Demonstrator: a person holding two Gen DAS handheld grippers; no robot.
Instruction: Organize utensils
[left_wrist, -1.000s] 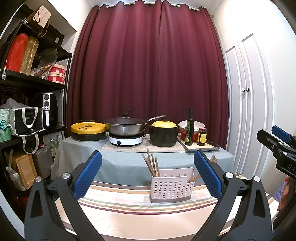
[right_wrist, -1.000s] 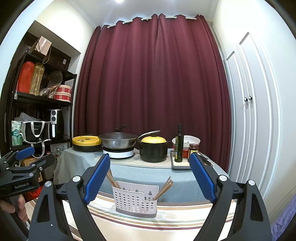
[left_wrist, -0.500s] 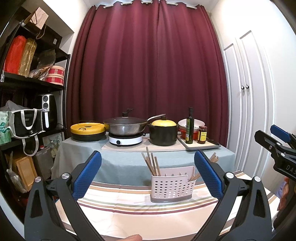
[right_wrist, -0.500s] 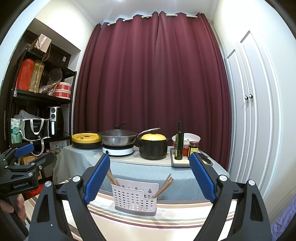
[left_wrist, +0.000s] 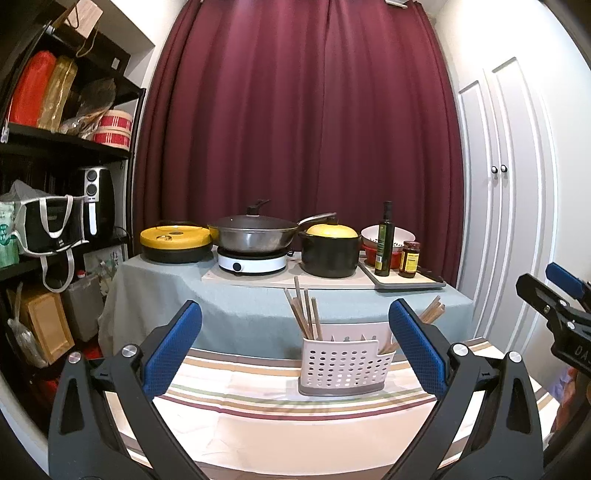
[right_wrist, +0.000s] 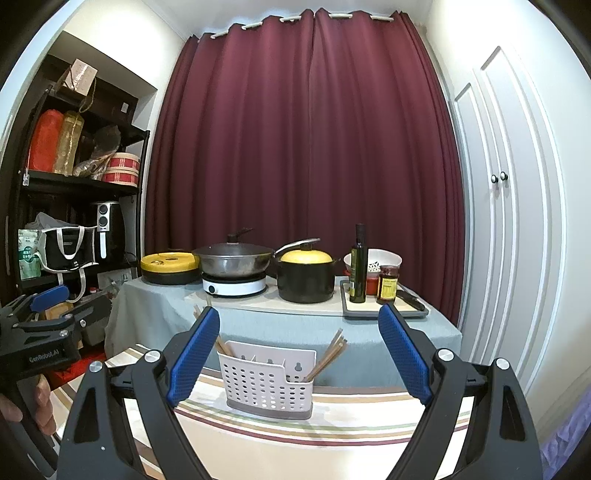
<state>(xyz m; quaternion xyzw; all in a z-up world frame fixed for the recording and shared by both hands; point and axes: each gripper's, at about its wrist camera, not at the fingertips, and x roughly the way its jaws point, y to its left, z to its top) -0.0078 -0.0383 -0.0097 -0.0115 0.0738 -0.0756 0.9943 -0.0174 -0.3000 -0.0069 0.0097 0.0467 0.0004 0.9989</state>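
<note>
We held both tools above the striped cloth-covered table (left_wrist: 258, 402), and nothing on it looked left to sort: as far as these views showed, the task was at or near its end. At about twelve o'clock from our left gripper (left_wrist: 295, 354), a little toward one, stood the white perforated plastic utensil caddy (left_wrist: 341, 365), upright, well apart from both tools. Brown wooden chopsticks (left_wrist: 304, 314) stood in its left compartment, and a second chopstick bundle (right_wrist: 328, 356) leaned out of its right one. We saw no loose utensils on the cloth. The left gripper and the right gripper (right_wrist: 299, 362) both gaped wide, empty.
</note>
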